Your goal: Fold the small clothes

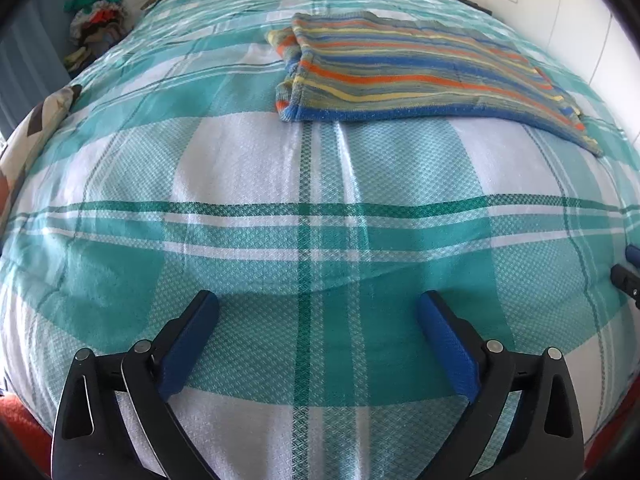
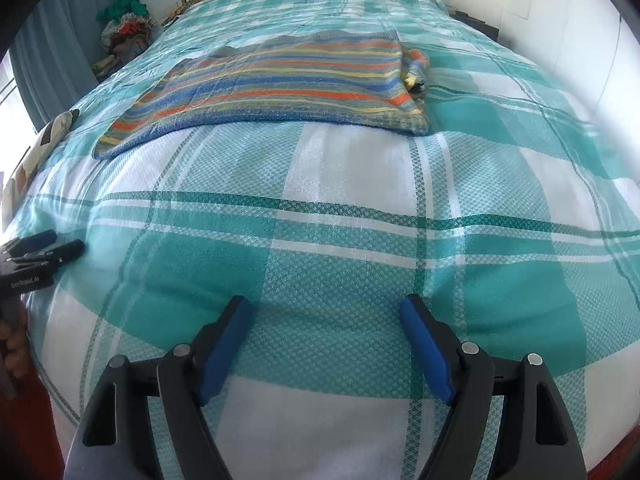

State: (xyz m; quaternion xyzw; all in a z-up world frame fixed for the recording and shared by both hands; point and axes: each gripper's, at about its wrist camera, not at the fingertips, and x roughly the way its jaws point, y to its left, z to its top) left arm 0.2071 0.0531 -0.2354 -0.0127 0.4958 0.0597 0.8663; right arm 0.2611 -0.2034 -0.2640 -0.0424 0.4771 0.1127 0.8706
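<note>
A small striped knit garment [image 1: 420, 72], in blue, orange, yellow and grey, lies flat on the bed with its sleeve folded under at one side. It also shows in the right wrist view [image 2: 280, 88]. My left gripper [image 1: 318, 300] is open and empty, low over the bedspread, well short of the garment. My right gripper [image 2: 326, 304] is open and empty, likewise over bare bedspread near the front. The right gripper shows at the right edge of the left wrist view [image 1: 628, 272]. The left gripper shows at the left edge of the right wrist view [image 2: 44, 252].
The bed has a teal and white checked bedspread [image 1: 240, 168]. A pile of clothes [image 1: 98, 20] sits beyond the bed's far left corner. A patterned pillow [image 1: 36, 128] lies at the left edge. White walls stand to the right.
</note>
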